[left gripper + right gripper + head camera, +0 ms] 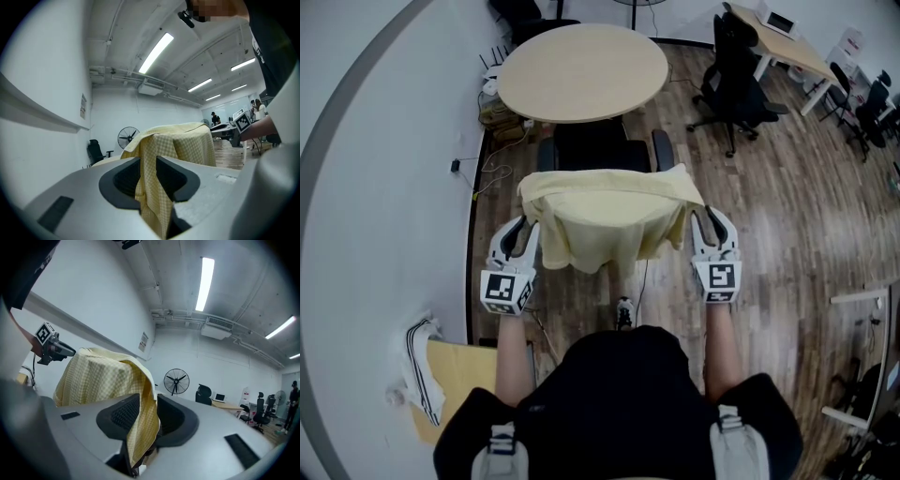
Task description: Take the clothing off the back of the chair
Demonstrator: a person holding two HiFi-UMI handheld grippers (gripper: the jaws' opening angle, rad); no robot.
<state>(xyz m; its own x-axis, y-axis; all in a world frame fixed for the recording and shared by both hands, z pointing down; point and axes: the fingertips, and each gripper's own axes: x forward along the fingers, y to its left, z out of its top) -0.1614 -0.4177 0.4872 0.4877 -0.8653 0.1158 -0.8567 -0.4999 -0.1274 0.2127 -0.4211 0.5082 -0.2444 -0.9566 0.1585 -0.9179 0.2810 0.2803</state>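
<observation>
- A white cloth with dark stripes (420,361) was seen at the far left, lying on a tan board (464,370).
- The left gripper (525,231) was held just beside the left edge of the yellow checked garment (605,220). Its fingers (123,180) were set apart, with a fold of the garment hanging through the gap between them.
- The garment was draped over the back of the black chair (592,148), spread across the top and hanging down the near side.
- The chair was placed facing the round counter (581,70), with its seat close to the counter's edge.
- The right gripper (703,223) was held at the right edge of the garment. Its fingers (123,416) were spread wide, with a corner of the garment hanging between them.
- A black office chair (736,89) was seen well apart at the right, on the wooden floor (787,216).
</observation>
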